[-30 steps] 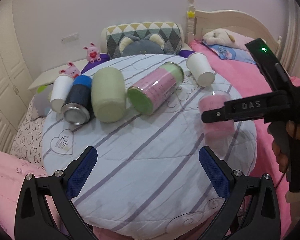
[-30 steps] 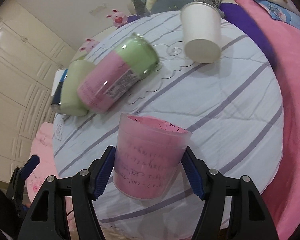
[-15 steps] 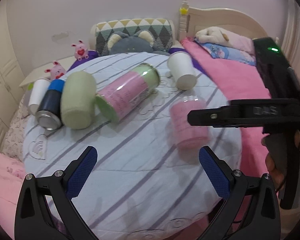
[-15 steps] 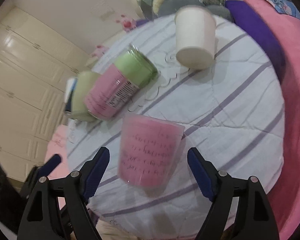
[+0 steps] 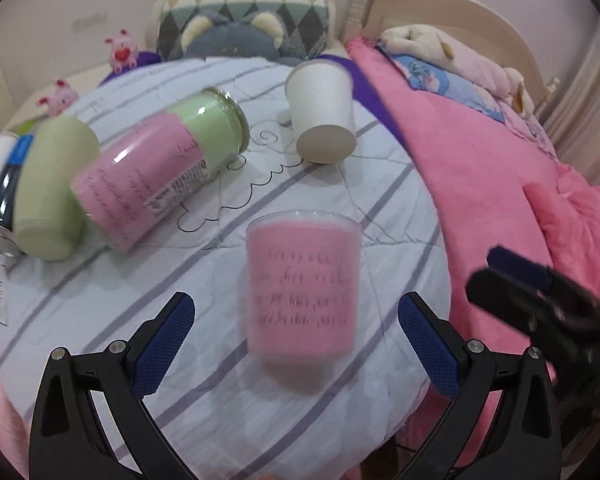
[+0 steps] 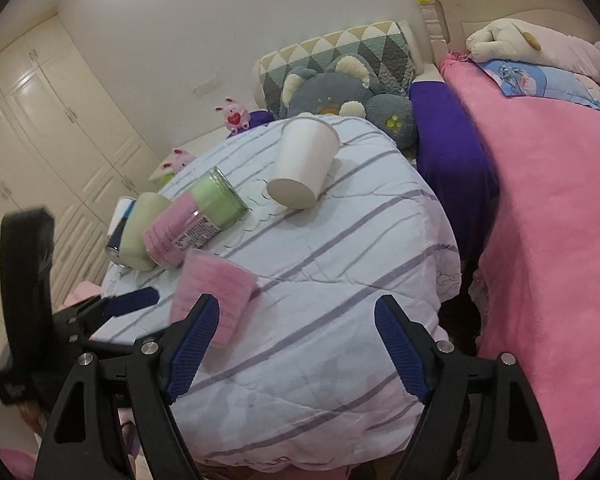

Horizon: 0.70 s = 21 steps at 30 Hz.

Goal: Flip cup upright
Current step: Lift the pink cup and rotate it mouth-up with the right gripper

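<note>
A clear cup with a pink lining (image 5: pixel 302 292) stands upright, rim up, near the front of the round striped table (image 5: pixel 204 408). It also shows in the right wrist view (image 6: pixel 216 292). My left gripper (image 5: pixel 296 344) is open and empty, its fingers either side of the cup and just short of it. My right gripper (image 6: pixel 298 348) is open and empty, pulled back to the cup's right. A white paper cup (image 5: pixel 322 114) lies on its side at the back, and shows in the right wrist view too (image 6: pixel 304 164).
A pink-and-green jar (image 5: pixel 160 170), a pale green cup (image 5: pixel 54 188) and a dark can (image 5: pixel 2 204) lie on their sides at the table's left. A pink bed (image 6: pixel 552 216) runs along the right. Plush toys and a patterned cushion (image 6: pixel 340 64) sit behind the table.
My right gripper opened, let go of the pink cup standing upright and drew back to the right. My left gripper moved in toward the cup, still open.
</note>
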{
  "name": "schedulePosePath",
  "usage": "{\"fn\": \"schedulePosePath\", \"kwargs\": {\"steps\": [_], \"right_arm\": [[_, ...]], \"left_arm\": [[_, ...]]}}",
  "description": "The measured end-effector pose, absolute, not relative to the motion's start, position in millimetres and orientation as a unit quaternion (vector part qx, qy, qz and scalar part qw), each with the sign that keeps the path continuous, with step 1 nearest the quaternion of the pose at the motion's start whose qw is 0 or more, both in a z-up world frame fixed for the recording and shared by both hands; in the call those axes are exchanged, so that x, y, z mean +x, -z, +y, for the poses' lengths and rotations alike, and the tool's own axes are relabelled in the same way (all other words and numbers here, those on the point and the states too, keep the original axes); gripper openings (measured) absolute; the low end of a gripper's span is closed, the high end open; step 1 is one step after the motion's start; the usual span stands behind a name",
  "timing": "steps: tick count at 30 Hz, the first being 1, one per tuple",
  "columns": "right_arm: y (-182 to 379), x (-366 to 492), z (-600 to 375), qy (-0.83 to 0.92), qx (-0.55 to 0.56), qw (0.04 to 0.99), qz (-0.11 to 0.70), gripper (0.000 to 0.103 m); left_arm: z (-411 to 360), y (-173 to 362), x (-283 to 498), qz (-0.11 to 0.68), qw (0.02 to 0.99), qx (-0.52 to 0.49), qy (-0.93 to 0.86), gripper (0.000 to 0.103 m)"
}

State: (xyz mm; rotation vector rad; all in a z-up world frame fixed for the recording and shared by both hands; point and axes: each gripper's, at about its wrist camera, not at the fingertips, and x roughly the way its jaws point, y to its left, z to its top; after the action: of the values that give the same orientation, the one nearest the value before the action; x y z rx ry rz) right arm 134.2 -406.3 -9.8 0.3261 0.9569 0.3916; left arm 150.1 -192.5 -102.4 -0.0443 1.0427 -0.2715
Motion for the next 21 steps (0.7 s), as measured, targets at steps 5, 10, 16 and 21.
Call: {"fn": "schedulePosePath", "kwargs": {"steps": [5, 10, 16, 21], "right_arm": [[19.0, 142.1, -417.5, -0.190, 0.158, 0.853, 0.460, 0.082], [23.0, 146.9, -422.3, -0.197, 0.161, 0.853, 0.455, 0.082], [25.5, 148.3, -413.9, -0.211, 0.126, 0.854, 0.458, 0.082], [29.2, 146.9, -410.0, -0.219, 0.110, 0.854, 0.459, 0.082]], "left_arm": [[-195.1, 113.4, 168.1, 0.517, 0.848, -0.031, 0.113, 0.103], [-197.9, 121.3, 179.0, 0.525, 0.845, -0.029, 0.099, 0.097], [-201.7, 127.7, 187.9, 0.536, 0.838, -0.023, 0.101, 0.081], [-204.3, 127.4, 189.6, 0.532, 0.841, -0.014, 0.103, 0.066]]}}
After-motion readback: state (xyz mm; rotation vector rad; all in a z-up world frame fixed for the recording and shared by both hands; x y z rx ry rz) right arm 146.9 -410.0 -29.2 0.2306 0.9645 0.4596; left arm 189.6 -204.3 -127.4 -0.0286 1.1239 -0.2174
